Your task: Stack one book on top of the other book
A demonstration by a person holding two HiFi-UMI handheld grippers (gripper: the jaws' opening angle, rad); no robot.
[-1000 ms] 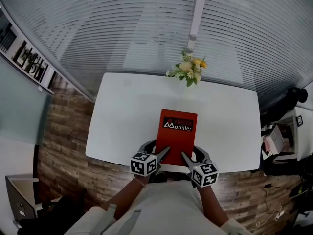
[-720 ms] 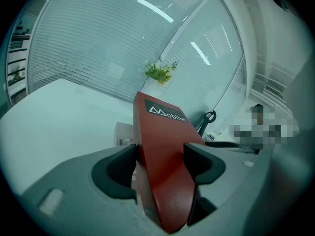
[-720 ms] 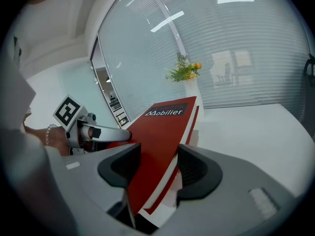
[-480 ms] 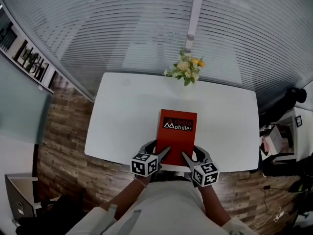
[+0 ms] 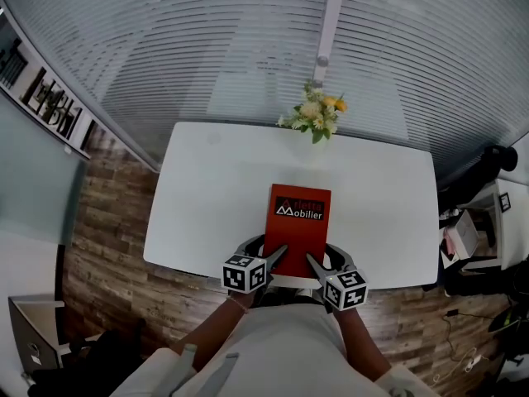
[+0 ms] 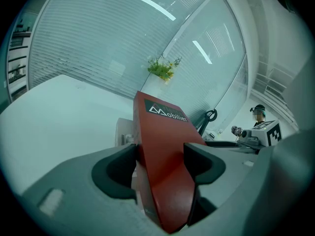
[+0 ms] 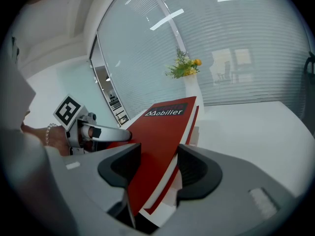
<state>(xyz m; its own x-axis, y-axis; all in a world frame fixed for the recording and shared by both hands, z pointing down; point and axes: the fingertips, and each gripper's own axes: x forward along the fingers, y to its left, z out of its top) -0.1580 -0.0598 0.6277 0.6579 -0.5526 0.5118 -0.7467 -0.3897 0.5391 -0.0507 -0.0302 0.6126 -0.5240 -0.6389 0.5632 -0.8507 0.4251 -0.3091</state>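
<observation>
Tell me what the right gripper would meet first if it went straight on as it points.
The red book: it sits between the right gripper's jaws, clamped. Beyond it, the flower vase at the table's far edge seems in line, though depth is unclear.

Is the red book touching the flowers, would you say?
No, bare tabletop separates the red book from the flowers at the far edge.
</observation>
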